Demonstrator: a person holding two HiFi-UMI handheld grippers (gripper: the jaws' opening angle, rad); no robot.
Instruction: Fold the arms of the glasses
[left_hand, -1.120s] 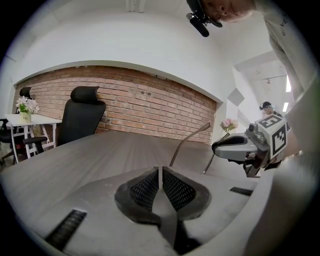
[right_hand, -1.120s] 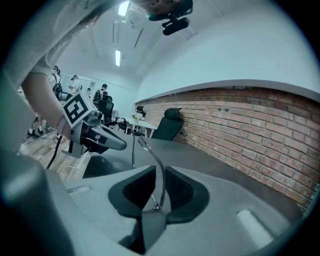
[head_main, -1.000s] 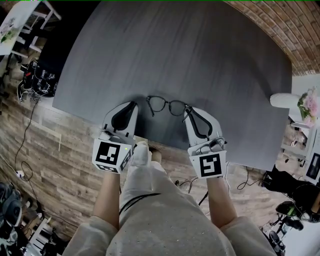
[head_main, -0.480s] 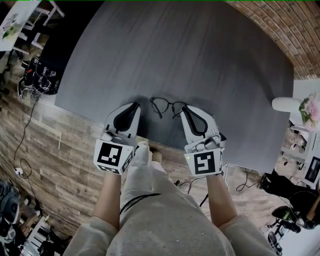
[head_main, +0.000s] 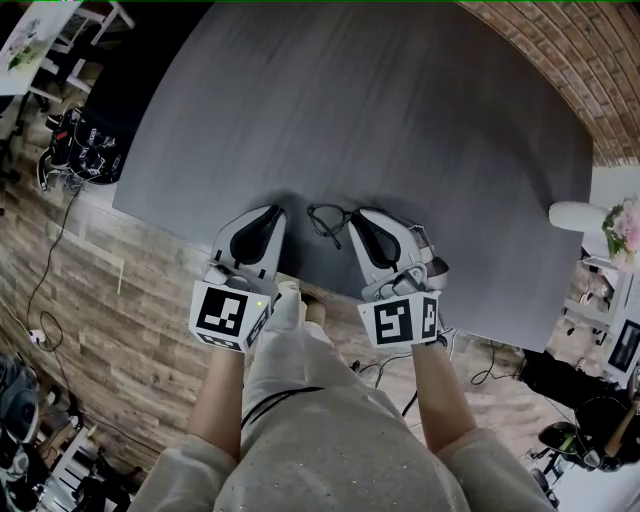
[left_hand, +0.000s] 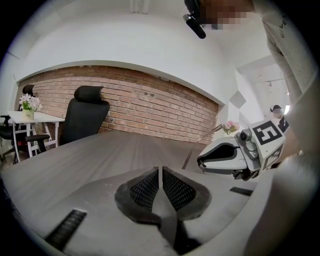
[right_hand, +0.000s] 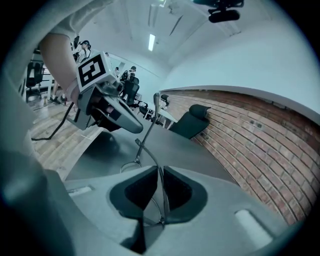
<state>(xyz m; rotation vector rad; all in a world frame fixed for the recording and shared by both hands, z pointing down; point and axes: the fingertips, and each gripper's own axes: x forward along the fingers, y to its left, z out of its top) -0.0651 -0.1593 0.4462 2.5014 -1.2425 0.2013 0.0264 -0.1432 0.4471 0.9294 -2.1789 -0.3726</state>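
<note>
Black thin-rimmed glasses (head_main: 328, 220) hang just above the near edge of the grey table (head_main: 400, 120), between the two grippers. My right gripper (head_main: 352, 216) is shut on the glasses; the wire frame (right_hand: 150, 150) runs out from between its pads and one arm (right_hand: 155, 107) sticks upward. Its jaws have just been opening a little, with the frame still between them. My left gripper (head_main: 272, 212) is shut on nothing, a short way left of the glasses. From the left gripper view (left_hand: 160, 172) the right gripper (left_hand: 227, 157) and a glasses arm (left_hand: 201, 145) show at right.
A white object (head_main: 575, 216) and pink flowers (head_main: 625, 225) sit beyond the table's right edge. A black office chair (left_hand: 85, 112) and a white side table (left_hand: 25, 120) stand by the brick wall. Cables and gear (head_main: 75, 150) lie on the wood floor at left.
My right gripper has moved left toward the left gripper and rolled, carrying the glasses. The glasses have gone from spread wide to bunched and edge-on. The left gripper stayed put.
</note>
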